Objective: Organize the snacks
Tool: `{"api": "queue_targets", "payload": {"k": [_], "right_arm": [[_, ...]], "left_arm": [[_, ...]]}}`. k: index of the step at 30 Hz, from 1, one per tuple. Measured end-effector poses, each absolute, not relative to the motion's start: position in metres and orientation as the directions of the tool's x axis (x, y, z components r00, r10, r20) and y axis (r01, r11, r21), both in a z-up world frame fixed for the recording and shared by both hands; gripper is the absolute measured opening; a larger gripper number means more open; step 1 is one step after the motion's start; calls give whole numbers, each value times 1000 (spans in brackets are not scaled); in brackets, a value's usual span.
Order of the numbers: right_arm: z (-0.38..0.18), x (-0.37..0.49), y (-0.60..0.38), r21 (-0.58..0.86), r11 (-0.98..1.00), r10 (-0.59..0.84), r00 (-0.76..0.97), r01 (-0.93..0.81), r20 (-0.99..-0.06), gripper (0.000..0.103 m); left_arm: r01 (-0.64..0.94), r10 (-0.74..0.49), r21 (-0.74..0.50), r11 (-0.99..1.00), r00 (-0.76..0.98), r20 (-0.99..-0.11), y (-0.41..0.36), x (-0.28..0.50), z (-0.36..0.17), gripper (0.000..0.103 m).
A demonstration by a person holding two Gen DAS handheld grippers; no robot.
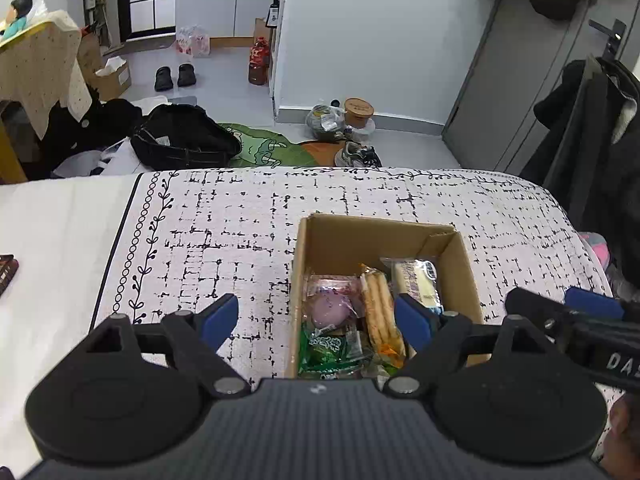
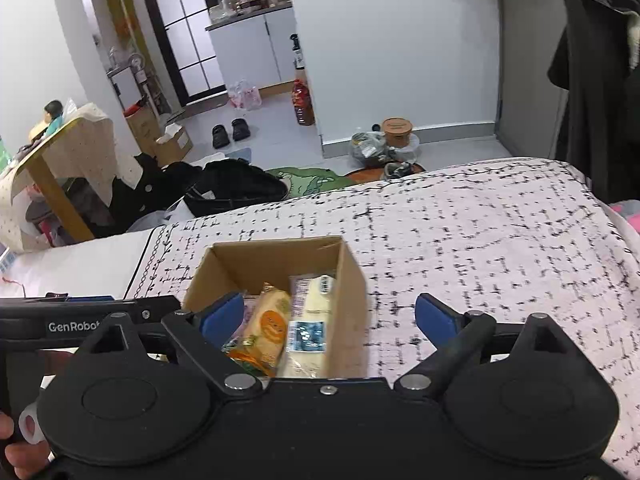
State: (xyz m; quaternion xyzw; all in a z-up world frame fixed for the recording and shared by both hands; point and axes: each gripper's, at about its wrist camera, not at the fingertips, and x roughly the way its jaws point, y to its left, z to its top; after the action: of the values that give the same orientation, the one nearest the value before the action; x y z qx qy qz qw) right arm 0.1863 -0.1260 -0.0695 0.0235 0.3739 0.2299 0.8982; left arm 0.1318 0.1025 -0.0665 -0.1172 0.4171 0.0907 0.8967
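Snacks, among them a long orange biscuit pack [image 1: 380,312] lying lengthwise away from the cameras, sit in the cardboard box [image 1: 466,276] on the bed [image 1: 240,216], under both the left gripper [image 1: 318,320] and right gripper [image 2: 330,316], jaws open and empty.

Black gripper [image 1: 316,324] bodies, blue pads [image 1: 218,316], silver screws.

Both wrist views look steeply down and close, from the bed's near side, sharing the cardboard box [image 1: 460,256] [image 2: 352,280].
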Motion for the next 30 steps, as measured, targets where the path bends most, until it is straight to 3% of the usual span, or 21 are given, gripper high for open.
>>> {"api": "queue_targets", "payload": {"k": [9,15,30], "right_arm": [[-68,183,-167,191,910,395,631,-367,-667,98],[-64,183,-194,188,921,375,643,-342,-668,98],[-45,185,-241,215,913,398,645,-346,-652,103]], "left_arm": [[-259,105,-89,962,646,-756,83,122,-65,90],[-239,126,-44,970,652,-748,75,115,-63,103],[-203,87,-71,977,674,-733,58,93,-42,103]]}}
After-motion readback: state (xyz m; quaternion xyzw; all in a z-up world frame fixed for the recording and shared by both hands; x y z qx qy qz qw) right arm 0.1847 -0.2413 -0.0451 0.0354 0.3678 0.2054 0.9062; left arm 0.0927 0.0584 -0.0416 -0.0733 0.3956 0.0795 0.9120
